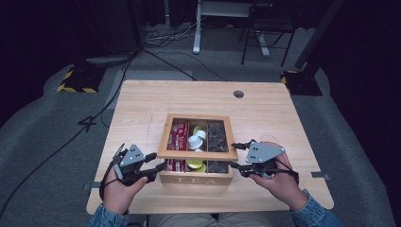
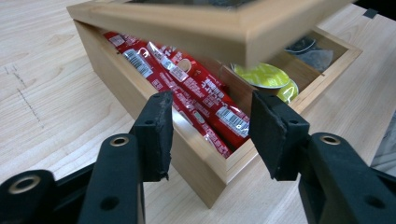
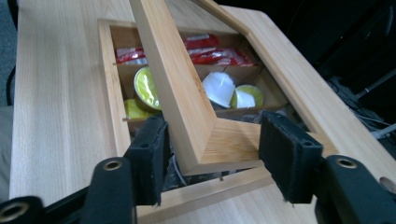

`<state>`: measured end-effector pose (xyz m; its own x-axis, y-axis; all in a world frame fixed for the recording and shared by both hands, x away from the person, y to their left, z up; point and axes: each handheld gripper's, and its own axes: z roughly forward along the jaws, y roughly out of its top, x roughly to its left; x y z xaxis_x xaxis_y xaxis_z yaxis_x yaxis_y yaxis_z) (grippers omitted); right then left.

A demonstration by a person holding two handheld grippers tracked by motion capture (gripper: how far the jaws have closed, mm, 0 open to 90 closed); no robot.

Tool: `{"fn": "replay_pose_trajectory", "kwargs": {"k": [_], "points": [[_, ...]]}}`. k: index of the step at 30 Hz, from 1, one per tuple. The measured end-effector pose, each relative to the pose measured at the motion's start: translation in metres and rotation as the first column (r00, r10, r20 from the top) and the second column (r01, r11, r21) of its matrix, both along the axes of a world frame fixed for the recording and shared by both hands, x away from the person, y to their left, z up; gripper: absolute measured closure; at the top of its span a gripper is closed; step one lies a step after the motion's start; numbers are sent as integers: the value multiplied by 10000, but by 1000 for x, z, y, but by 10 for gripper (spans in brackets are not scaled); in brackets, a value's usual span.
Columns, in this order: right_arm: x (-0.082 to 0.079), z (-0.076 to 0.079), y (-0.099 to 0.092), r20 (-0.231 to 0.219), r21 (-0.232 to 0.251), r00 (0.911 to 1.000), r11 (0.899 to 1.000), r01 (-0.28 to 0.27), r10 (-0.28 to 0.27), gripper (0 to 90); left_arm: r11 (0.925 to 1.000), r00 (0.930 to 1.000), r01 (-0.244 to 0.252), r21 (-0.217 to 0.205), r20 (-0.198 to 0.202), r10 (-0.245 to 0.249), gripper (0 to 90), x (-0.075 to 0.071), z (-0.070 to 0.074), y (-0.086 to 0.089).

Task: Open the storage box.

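The lid [image 3: 196, 112] of the tea box [image 1: 196, 178], near the table's front edge, hangs tilted half-open. Its front right corner sits between the right gripper's [image 3: 212, 154] open jaws, untouched. The left gripper [image 2: 210, 135] stands open astride the box's front left corner.

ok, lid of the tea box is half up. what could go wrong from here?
1. The right claw straddles the lid corner, but a gap shows at one pad, so the tilted lid might slip and drop shut.
2. The left claw stands open at the box corner under the lid, so a falling lid could hit it.
3. A push there might slide the box on the table.
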<state>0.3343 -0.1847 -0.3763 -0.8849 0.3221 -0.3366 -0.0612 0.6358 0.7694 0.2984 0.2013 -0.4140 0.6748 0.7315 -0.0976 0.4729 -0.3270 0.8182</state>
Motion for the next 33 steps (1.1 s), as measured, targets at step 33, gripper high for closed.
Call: {"fn": "replay_pose_trajectory", "kwargs": {"k": [33], "points": [[73, 74, 0, -153, 1980, 9998, 9802, -80, 113, 598, 9957, 9959, -866, 326, -231, 873, 384, 2, -20, 18]]}}
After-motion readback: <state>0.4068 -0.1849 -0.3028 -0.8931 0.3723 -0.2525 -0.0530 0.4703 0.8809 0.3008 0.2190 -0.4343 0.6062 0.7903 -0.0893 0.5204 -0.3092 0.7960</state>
